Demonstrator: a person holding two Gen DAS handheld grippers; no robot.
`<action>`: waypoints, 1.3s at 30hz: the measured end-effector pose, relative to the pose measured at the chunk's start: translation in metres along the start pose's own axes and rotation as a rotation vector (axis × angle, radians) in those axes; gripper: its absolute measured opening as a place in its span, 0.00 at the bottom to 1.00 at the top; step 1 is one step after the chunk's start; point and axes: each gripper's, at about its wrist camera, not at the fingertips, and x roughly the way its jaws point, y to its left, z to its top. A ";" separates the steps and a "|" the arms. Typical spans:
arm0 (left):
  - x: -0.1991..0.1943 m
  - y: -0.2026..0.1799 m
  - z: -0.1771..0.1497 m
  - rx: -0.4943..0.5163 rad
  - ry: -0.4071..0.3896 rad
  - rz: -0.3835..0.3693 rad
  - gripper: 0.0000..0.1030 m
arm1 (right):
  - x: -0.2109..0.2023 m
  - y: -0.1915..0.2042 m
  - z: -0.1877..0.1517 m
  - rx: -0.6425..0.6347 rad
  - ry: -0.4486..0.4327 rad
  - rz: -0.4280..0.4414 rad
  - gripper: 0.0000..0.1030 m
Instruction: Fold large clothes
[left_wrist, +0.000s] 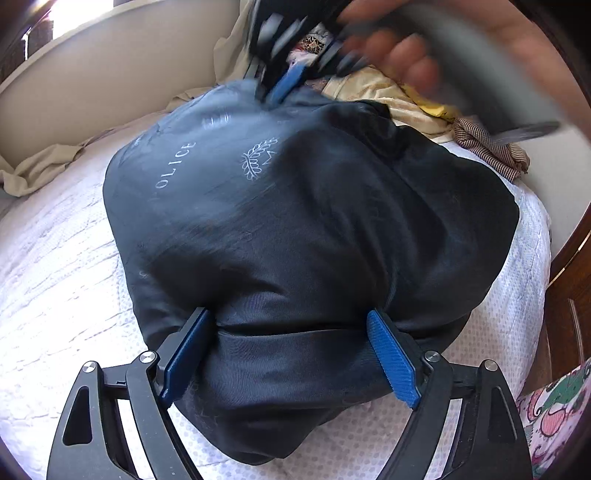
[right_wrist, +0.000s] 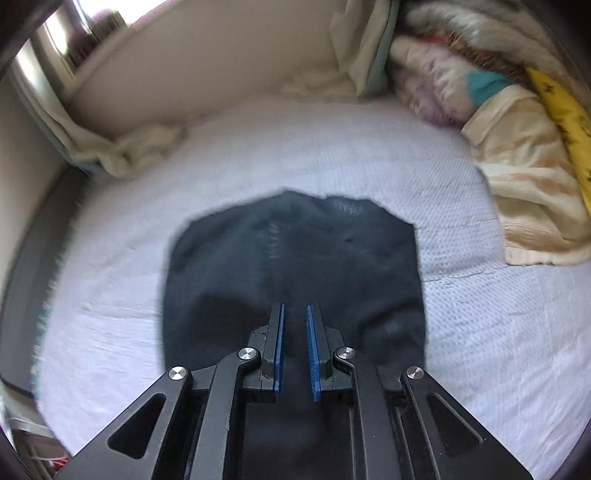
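A dark navy garment (left_wrist: 303, 236), printed with pale lettering and a leaf emblem, is lying bunched in a rounded heap in the middle of the bed (left_wrist: 55, 266), on its white textured cover. The left tongs (left_wrist: 291, 354) are standing wide, their blue pads straddling a thick fold at the garment's near edge; whether the pads are pressing on it I cannot tell. The right tongs (right_wrist: 295, 347) are hovering over the garment's far end with their jaws drawn nearly together and nothing between them, and a hand (left_wrist: 424, 55) is carrying them, blurred. A pile of cream and yellow clothes (right_wrist: 528, 162) is sitting by the bed's far corner.
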 end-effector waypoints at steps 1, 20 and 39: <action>0.000 0.000 0.000 0.000 -0.002 -0.003 0.85 | 0.014 -0.003 0.001 0.004 0.027 -0.021 0.07; 0.012 -0.004 0.002 0.040 -0.022 -0.025 0.86 | 0.104 -0.054 -0.030 0.055 -0.023 -0.022 0.00; 0.004 0.008 0.004 -0.001 0.011 -0.003 0.88 | -0.100 -0.013 -0.145 -0.128 -0.138 -0.045 0.29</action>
